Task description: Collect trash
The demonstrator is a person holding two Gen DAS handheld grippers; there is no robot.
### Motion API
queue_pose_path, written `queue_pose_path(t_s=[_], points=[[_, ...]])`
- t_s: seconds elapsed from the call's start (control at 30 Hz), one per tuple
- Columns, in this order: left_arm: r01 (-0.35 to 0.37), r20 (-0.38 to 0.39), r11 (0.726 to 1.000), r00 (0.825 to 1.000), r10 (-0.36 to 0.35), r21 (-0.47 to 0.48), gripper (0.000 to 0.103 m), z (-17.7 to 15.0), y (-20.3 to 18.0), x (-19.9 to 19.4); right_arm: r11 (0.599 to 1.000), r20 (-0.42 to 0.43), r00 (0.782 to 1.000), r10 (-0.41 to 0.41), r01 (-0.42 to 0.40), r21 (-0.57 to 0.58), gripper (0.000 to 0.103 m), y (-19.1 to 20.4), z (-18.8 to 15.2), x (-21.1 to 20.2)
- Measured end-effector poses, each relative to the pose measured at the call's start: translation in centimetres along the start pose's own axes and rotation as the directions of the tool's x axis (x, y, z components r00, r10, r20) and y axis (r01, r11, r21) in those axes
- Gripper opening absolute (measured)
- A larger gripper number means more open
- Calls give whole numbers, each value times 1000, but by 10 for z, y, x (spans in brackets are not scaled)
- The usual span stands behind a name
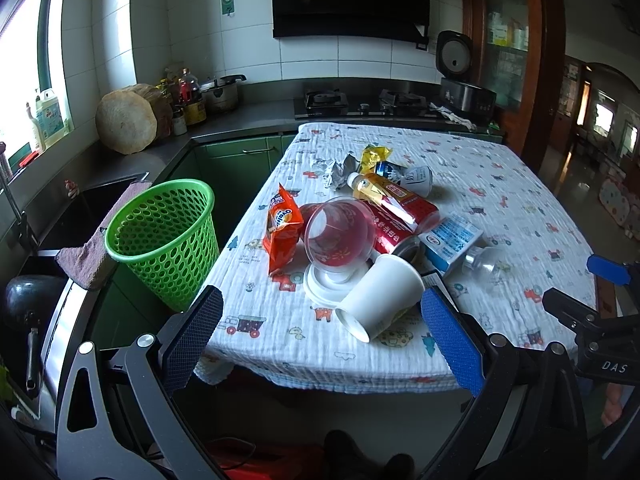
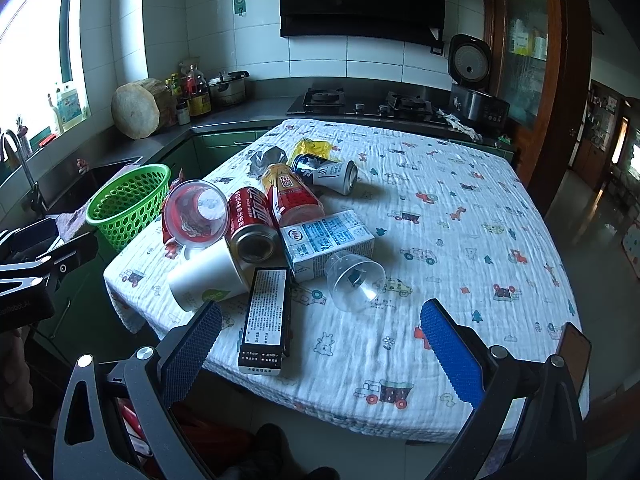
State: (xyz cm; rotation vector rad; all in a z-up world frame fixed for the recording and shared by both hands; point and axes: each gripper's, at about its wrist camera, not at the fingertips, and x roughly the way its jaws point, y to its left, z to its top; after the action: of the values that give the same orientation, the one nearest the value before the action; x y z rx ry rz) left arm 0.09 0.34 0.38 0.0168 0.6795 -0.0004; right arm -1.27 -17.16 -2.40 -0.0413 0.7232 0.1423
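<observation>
My left gripper (image 1: 320,332) and right gripper (image 2: 320,340) hover, jaws released, before the trash pile (image 1: 360,220); basket (image 1: 164,240) beside the counter (image 1: 520,184).

Green perforated basket (image 1: 162,240); red can (image 2: 252,220); orange snack bag (image 1: 282,232); white cloth (image 2: 460,240), cartoon-vehicle print.

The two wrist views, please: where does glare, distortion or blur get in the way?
Left wrist view: the window at far left is blown out white; fisheye bends the table edges; the right side looks smeared. Right wrist view: the same window glares; the trash pile is sharp, with the small clear cup showing glints.
</observation>
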Motion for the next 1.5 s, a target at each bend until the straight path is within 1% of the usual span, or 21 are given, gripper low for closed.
queue_pose_path(t_s=[1.1,1.5], points=[[3,2,1000,1000,-3,-5,98,-4,-3,2,1000,-7,1000,10,-9,7,97,-2,-3,3],[1,4,1000,1000,-1,-30,98,-3,5,8,1000,-23,999,27,-27,10,96,-1,-5,9]])
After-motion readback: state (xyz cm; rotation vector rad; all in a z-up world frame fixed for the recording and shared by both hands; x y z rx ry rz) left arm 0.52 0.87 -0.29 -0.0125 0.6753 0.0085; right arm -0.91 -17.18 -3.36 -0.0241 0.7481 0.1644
